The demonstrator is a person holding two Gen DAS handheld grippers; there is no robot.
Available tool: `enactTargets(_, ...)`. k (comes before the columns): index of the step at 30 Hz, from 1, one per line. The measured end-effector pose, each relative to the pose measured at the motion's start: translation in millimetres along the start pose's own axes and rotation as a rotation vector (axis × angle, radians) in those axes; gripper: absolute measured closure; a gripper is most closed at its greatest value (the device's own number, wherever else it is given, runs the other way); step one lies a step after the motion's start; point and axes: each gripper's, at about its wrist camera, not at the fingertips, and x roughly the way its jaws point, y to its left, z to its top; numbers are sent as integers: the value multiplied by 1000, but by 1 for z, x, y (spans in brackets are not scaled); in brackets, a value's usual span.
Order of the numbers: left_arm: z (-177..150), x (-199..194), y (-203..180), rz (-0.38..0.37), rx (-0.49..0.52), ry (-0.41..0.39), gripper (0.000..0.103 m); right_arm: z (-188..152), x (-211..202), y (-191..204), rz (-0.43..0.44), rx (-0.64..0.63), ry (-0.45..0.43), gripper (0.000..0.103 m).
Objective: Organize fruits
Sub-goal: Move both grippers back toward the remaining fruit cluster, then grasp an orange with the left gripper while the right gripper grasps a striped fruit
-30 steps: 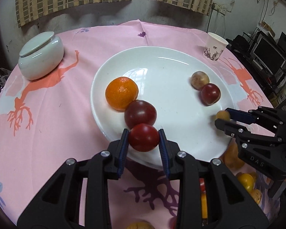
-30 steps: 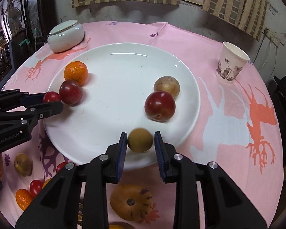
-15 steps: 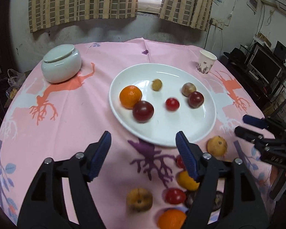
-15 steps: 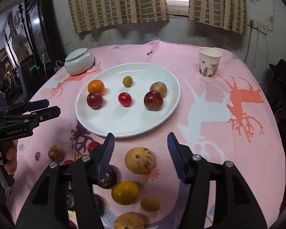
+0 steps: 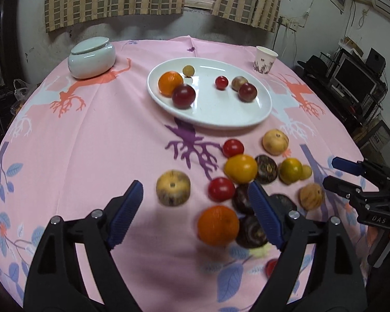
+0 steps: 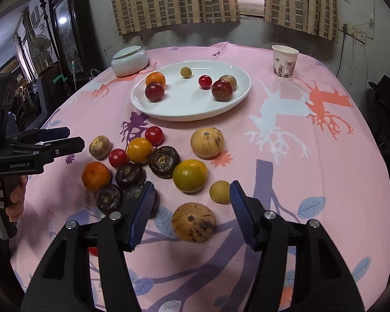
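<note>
A round table under a pink tablecloth [image 6: 286, 156] printed with coral, white and purple tree shapes fills both wrist views. Toward the far side sits a white plate [image 6: 184, 109] holding six fruits: an orange [image 6: 155, 79] touching a dark red plum [image 6: 154, 91] at the plate's left, a small yellow-green fruit [image 6: 185, 72] near the far rim, a red cherry tomato [image 6: 205, 81] in the middle, and a second dark red plum [image 6: 222, 90] touching a tan fruit [image 6: 228, 81] behind it at the right. On the cloth in front of the plate lies a loose cluster of fruit: two cherry tomatoes, a yellow-orange citrus [image 6: 140, 150], a greenish-yellow citrus [image 6: 190, 175], another orange [image 6: 95, 176], several dark purple fruits that may be mangosteens, though blur makes that uncertain, and a few tan, speckled round fruits [image 6: 207, 142]. The left gripper [image 5: 195, 208] hangs above the near edge of this cluster with its jaws spread wide and widening further; nothing is clamped between them, only fruit lying on the cloth beyond. The right gripper [image 6: 191, 205] hovers over the near right of the cluster, jaws apart and opening a little more, also holding nothing, with a tan speckled fruit [image 6: 193, 222] on the cloth seen in the gap. A hand [image 6: 15, 197] grips the left tool's handle at the edge of the right wrist view. A pale lidded ceramic jar [image 6: 129, 60] stands at the far left of the table, a patterned paper cup [image 6: 284, 62] at the far right. Checked curtains [image 6: 174, 0] hang on the wall behind.
</note>
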Motion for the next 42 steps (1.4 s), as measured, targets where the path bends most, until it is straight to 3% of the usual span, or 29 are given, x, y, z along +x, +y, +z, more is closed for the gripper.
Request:
enactTargets(11,-26,5,-6,11,95,26,15,-8,1,-18,120,90,-13,42)
enactTargets(17,-38,21,-9,-8,143,69,15,-10,1,-17,140,81,-3,42)
enactTargets(22,-42,28,-3,-42,122,83,15,-10,0,-20,134,79,-3,42)
enactTargets(25,-42,32,-1,-31,118,67,19,-11,3,-20,76,65,14,42)
enactTargets(28,-41,36,4,-82,50,79,25,-14,8,-17,62,47,41,42)
enactTargets(30,-41,37,1,-92,68,62,34,-15,11,-14,46,27,49,42)
enactTargets(34,-43,44,-10,-50,111,48,38,-17,11,-11,53,15,53,42)
enactTargets(37,-43,44,-14,-63,132,33,59,-16,10,-11,32,13,51,42)
enactTargets(42,-43,39,-18,-17,150,23,59,-17,3,-8,-6,-24,54,42)
